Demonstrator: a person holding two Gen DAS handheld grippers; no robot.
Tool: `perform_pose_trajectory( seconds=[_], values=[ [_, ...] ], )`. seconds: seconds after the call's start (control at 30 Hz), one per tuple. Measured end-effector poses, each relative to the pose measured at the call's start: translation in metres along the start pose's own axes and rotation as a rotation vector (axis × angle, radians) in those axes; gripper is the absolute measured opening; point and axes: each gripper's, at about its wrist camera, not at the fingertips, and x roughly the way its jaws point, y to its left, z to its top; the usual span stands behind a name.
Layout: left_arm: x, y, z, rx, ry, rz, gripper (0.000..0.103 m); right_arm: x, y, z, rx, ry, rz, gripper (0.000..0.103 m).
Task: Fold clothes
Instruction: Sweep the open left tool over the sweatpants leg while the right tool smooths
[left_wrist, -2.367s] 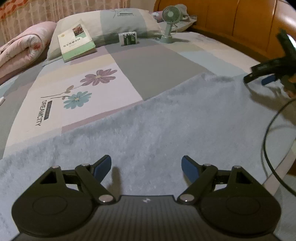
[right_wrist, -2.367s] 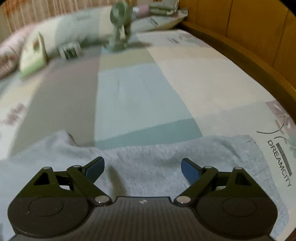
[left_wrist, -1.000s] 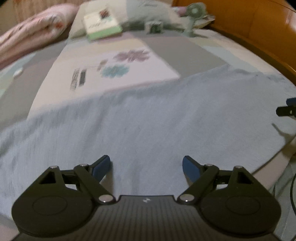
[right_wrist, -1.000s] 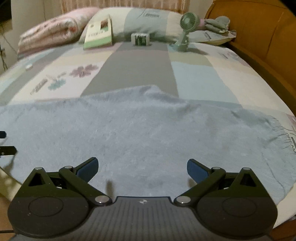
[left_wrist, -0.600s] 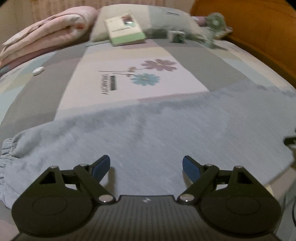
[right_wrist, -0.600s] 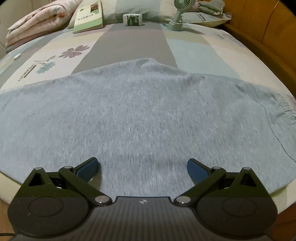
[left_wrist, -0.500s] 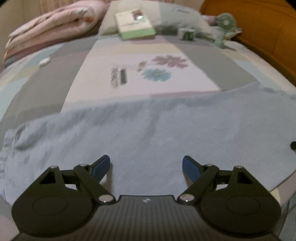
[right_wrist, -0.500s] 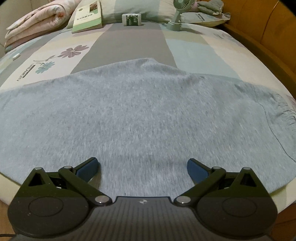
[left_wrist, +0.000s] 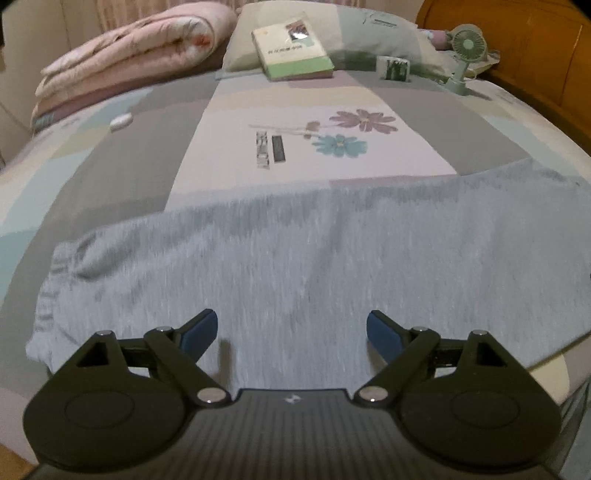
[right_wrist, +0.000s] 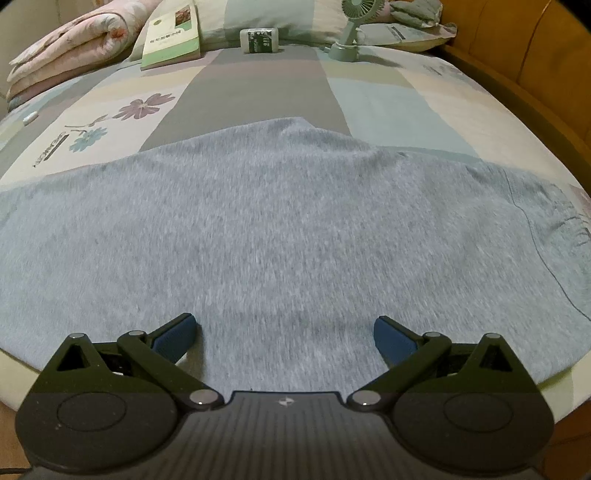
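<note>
The left tongs (left_wrist: 291, 330) hang over the near edge of the grey garment (left_wrist: 314, 258), jaws spread wide and just widened a touch further, nothing between them. The right tongs (right_wrist: 284, 334) hover above the same garment, also wide apart and empty. The garment lies flat across the foot of the bed (left_wrist: 140, 155), its gathered cuff at the left end. Beyond the garment, from left to right: a rolled pink quilt (left_wrist: 133, 55), a book (left_wrist: 291, 55), a small box (left_wrist: 393, 68), a green fan (left_wrist: 467, 55).
</note>
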Motion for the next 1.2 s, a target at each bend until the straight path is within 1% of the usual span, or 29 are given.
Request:
perform_pose_trajectory(
  seconds=[0.13,0.23,0.33,0.47,0.6,0.63,0.7,0.77,0.83,0.9,0.97,1.0,1.13,1.2],
  values=[
    [0.007,0.003,0.006,0.006,-0.005,0.019,0.088,-0.012,0.001,0.006,0.035,-0.022,0.046,0.103],
    [0.014,0.010,0.007,-0.007,0.002,0.038,0.088,-0.020,0.009,0.010,0.019,-0.035,0.055,0.103],
    [0.019,0.018,0.002,-0.036,0.028,0.042,0.088,-0.025,0.018,0.014,-0.003,-0.046,0.074,0.103],
    [0.017,0.030,-0.015,-0.096,0.052,0.011,0.089,-0.028,0.034,0.020,-0.027,-0.050,0.104,0.103],
    [0.006,0.035,-0.024,-0.093,0.068,-0.018,0.090,-0.025,0.054,0.022,-0.067,-0.038,0.139,0.103],
    [0.003,0.035,-0.022,-0.081,0.070,-0.018,0.090,-0.024,0.058,0.021,-0.077,-0.032,0.146,0.103],
    [-0.001,0.038,-0.012,-0.060,0.045,-0.010,0.090,-0.022,0.066,0.020,-0.091,-0.023,0.154,0.103],
    [-0.002,0.043,0.004,-0.040,-0.006,0.005,0.090,-0.021,0.072,0.017,-0.097,-0.016,0.158,0.103],
    [0.003,0.051,0.020,-0.046,-0.049,0.003,0.090,-0.023,0.074,0.015,-0.095,-0.014,0.164,0.103],
    [0.013,0.063,0.035,-0.084,-0.084,-0.022,0.090,-0.024,0.075,0.013,-0.091,-0.016,0.163,0.103],
    [0.029,0.079,0.044,-0.156,-0.071,-0.053,0.090,-0.026,0.073,0.012,-0.080,-0.018,0.161,0.103],
    [0.036,0.085,0.045,-0.182,-0.055,-0.047,0.090,-0.026,0.071,0.011,-0.075,-0.018,0.160,0.103],
    [0.054,0.106,0.030,-0.225,0.001,0.043,0.090,-0.029,0.063,0.009,-0.049,-0.020,0.151,0.103],
    [0.051,0.112,0.020,-0.222,-0.011,0.068,0.090,-0.027,0.058,0.009,-0.034,-0.016,0.145,0.103]
  ],
)
